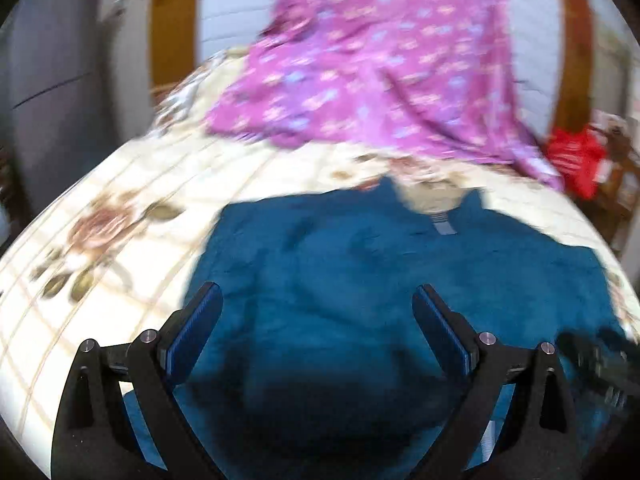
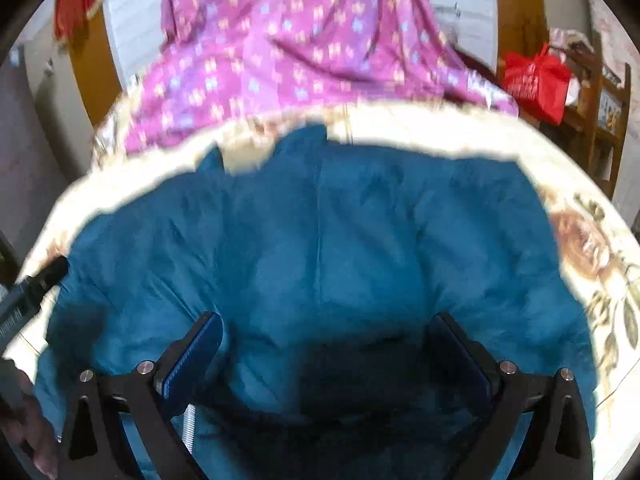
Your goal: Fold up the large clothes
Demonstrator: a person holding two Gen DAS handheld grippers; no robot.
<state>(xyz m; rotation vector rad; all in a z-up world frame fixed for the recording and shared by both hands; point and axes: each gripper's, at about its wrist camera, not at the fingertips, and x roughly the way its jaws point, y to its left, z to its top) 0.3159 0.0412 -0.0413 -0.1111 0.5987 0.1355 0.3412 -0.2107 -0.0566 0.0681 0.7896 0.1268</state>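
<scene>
A: Teal garment (image 1: 360,280), spread flat on floral bedspread (image 1: 120,208), neckline toward far side, small label at collar (image 1: 442,226). Creased, esp. in right wrist view (image 2: 320,240).

B: Left gripper (image 1: 318,300)?

A: Jaws wide apart, nothing between; blue pads (image 1: 200,320) over teal cloth, near its left edge. Contact w/ fabric: can't tell.

B: Right gripper (image 2: 326,332)?

A: Also spread wide, empty. Poised over near-middle of garment; shadow on cloth directly below. Tip of left tool visible at left edge of right wrist view (image 2: 36,280).

B: Background?

A: Purple patterned fabric (image 1: 380,60) draped down onto far end of bed, just beyond collar, apart from teal cloth. Red bag (image 2: 536,80) on wooden shelf (image 2: 600,100) at right, well clear of bed. White panelled surface w/ wood frame (image 1: 172,32) behind. Both views motion-blurred; fine detail not legible.
</scene>
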